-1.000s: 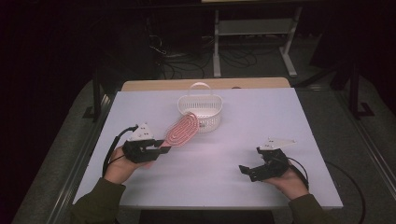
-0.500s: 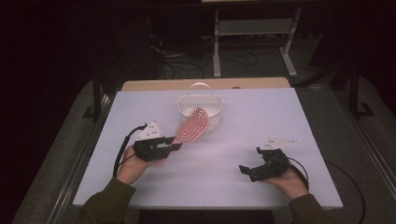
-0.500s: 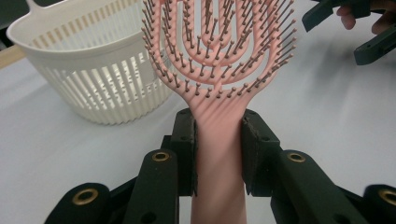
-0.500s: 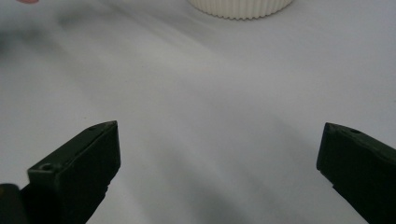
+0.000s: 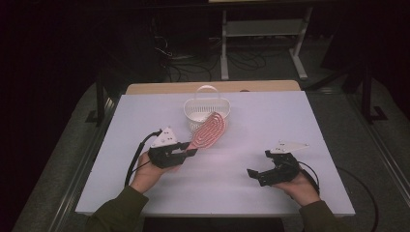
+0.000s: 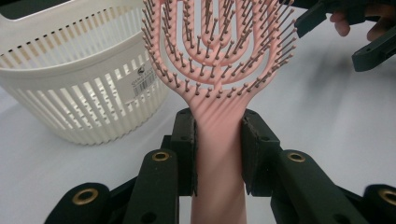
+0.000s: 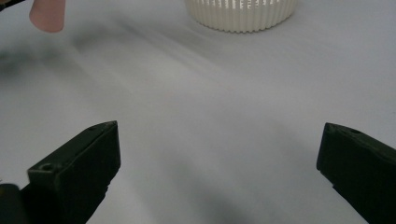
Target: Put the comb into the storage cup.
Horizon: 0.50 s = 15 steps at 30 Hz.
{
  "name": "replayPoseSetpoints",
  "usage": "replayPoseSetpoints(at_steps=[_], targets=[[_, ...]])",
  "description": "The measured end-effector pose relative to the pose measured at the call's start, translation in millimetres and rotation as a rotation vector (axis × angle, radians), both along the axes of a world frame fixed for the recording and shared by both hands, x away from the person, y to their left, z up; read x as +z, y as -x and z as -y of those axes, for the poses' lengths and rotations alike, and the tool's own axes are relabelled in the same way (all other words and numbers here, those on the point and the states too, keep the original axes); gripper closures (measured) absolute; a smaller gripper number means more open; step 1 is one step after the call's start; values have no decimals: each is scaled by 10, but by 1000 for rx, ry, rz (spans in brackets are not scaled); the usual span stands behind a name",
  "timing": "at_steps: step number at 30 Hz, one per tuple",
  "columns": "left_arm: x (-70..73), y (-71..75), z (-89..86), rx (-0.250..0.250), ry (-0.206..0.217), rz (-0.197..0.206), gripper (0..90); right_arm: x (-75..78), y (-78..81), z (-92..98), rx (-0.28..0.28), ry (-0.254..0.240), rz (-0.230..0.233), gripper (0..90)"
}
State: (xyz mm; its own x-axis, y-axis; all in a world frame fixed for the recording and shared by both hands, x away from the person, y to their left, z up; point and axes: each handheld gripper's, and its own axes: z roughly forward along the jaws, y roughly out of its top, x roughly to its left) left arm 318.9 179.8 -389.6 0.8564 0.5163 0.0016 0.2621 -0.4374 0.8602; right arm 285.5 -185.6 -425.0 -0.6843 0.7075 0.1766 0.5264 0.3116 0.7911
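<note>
A pink hairbrush [image 6: 219, 88] is seen as the thing in hand: a flat, open-work paddle head built of curved ribs, each set with rows of short brown-tipped bristles, narrowing into a smooth plain pink handle. In the left gripper view the handle is clamped between the two black pads of the left gripper [image 6: 218, 154], one pad pressed on each side just below the point where the head fans out, and the head is carried straight out past the jaw tips.

In the high view the hairbrush [image 5: 209, 131] is held up off the white table [image 5: 270, 116], slanting up and away from the left gripper [image 5: 186, 151], with the far end of the head in front of the near wall of a white slatted basket [image 5: 205, 107]; whether brush and basket touch cannot be told.

The right gripper [image 5: 258, 173] is rested low over the table, well apart from the brush, with its jaws spread wide and nothing between them, as is shown in the right gripper view [image 7: 219, 172].
</note>
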Motion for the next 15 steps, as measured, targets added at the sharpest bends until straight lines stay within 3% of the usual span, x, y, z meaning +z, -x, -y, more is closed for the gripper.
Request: replayPoseSetpoints(at_steps=[10,15], targets=[[-71,-7,40,16,37,7,703,51,-29,-9,15,-37,13,0],[-99,-5,38,18,32,10,702,112,-70,-44,39,-54,17,0]])
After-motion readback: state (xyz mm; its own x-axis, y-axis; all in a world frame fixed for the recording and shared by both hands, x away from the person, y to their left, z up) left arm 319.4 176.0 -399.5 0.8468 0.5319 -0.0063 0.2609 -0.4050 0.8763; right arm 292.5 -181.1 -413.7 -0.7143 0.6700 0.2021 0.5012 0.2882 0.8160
